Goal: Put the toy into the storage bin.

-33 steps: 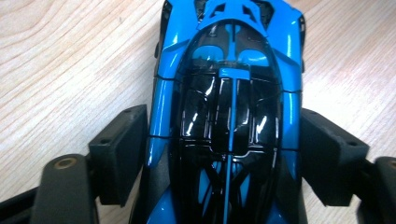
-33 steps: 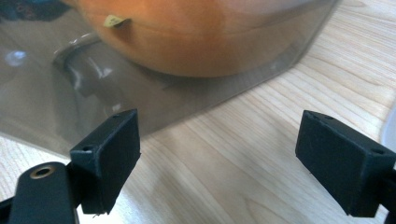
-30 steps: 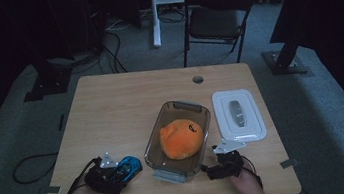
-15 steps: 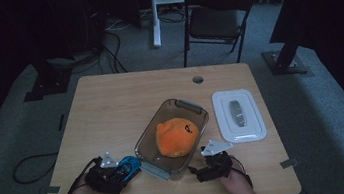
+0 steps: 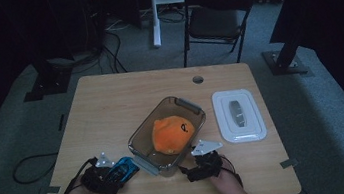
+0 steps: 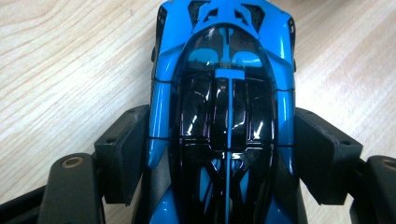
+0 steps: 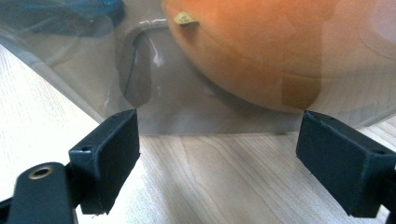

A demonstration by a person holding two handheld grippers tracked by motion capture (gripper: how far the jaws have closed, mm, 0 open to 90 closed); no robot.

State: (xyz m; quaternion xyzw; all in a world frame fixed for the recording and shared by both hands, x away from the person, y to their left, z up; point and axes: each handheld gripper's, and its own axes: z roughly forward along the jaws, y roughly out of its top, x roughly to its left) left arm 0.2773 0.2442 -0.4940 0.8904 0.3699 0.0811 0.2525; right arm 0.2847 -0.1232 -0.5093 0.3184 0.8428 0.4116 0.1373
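High view: a wooden table [image 5: 111, 110] carries a clear plastic container [image 5: 168, 133] with an orange plush toy [image 5: 172, 134] lying inside it. Its white lid [image 5: 239, 115] lies apart on the table to the right of the container. At the near edge, the left gripper [image 5: 119, 173] holds a blue toy car [image 5: 123, 169] just beside the container's near left corner. The right gripper [image 5: 195, 167] sits at the container's near right side.

Left gripper view: the blue and black car [image 6: 224, 102] lies lengthwise between the two black jaws, whose pads press against its flanks; the wood of the table shows on both sides.

Right gripper view: the jaws stand wide apart with bare tabletop between them. Just ahead is the container's clear wall [image 7: 196, 109], and the orange plush [image 7: 280, 51] shows through it.
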